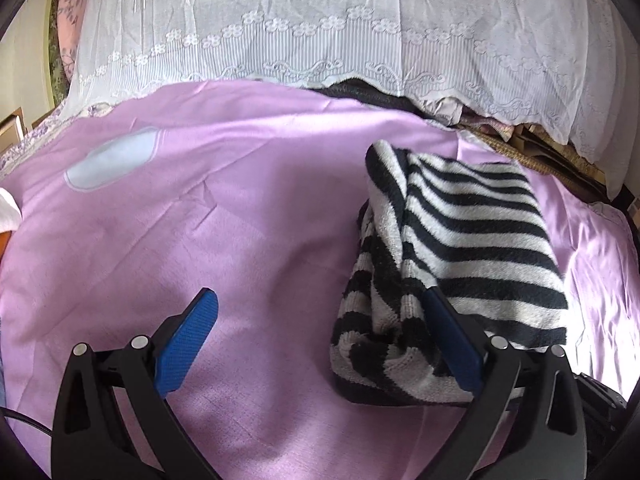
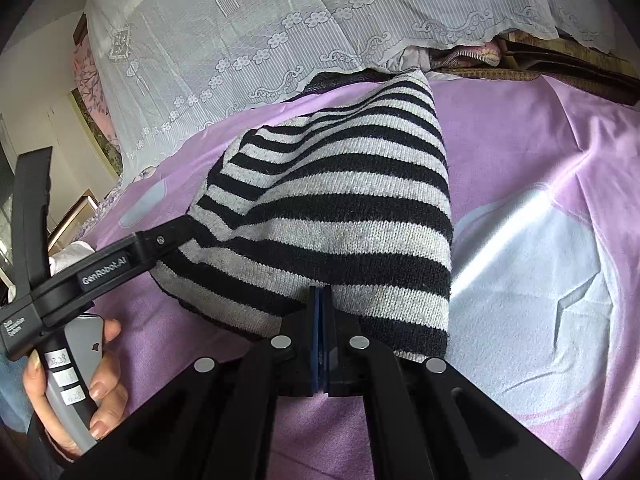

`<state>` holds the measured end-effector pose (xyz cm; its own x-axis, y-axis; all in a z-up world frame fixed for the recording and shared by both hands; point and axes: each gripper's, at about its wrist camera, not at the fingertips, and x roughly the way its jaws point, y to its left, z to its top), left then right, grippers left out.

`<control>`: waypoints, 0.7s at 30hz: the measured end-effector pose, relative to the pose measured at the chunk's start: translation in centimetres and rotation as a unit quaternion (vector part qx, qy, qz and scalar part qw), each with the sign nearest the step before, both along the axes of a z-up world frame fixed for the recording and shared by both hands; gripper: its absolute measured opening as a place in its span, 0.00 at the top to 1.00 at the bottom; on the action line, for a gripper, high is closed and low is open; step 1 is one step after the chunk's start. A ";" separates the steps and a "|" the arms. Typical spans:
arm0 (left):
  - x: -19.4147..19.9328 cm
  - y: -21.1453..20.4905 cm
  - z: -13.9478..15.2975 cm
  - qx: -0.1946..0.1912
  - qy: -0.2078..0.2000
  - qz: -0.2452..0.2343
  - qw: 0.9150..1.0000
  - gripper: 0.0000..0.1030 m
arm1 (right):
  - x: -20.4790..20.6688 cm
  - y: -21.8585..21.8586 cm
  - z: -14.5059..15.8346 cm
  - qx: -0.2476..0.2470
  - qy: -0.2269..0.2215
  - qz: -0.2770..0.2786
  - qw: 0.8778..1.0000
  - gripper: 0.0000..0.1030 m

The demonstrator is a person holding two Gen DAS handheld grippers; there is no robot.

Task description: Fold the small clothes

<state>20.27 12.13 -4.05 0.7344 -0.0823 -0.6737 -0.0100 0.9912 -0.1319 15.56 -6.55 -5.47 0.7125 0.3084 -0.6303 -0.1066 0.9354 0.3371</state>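
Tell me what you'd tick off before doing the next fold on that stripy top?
1. Right gripper has hold of the striped top: ok, jaws shut on its near hem.
2. Left gripper has hold: not ok, jaws wide open, one blue finger only lying against the cloth.
3. Top lying flat: not ok, its near left side is bunched up.
4. Free space on the pink sheet to the left: ok.
5. Lace cover away from the top: ok.
6. Sleeves tucked in: cannot tell.
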 end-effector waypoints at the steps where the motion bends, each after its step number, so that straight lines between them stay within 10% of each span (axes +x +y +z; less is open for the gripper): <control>1: 0.3 0.1 -0.4 -0.001 0.008 0.002 1.000 0.04 | 0.0 0.0 0.1 -0.001 0.000 0.000 1.000 1.00; 16: 0.4 0.5 -1.0 -0.022 0.023 0.000 0.999 0.04 | -0.2 -0.5 1.7 0.008 -0.015 0.006 1.000 0.94; 21: 0.4 2.3 0.1 -0.153 0.028 -0.057 0.986 0.05 | -0.7 -3.1 3.8 0.039 -0.055 -0.022 0.997 0.45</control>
